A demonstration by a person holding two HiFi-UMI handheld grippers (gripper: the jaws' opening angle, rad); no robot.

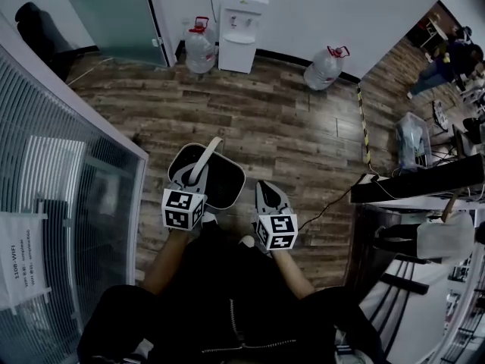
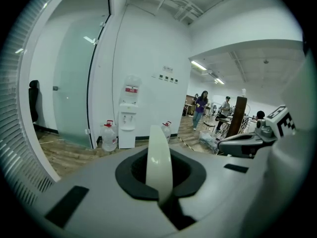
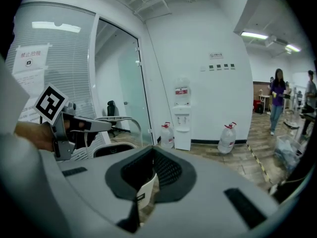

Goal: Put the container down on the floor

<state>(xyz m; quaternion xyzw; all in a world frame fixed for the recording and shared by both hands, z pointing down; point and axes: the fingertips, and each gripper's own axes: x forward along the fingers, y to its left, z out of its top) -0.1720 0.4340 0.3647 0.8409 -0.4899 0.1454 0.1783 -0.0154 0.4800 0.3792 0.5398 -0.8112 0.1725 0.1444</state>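
Dark white-rimmed container [image 1: 221,182]; handle [image 1: 205,160] upright

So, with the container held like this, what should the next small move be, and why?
Probably lower both grippers together toward the wooden floor. The left gripper is shut on the white handle of the container, the right gripper pinches a pale labelled strip, and the container appears to hang above bare boards, not yet set down.

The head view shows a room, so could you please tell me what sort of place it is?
Most likely an office: a water dispenser flanked by spare water jugs, a glass partition fitted with blinds, and a desk at the far right.
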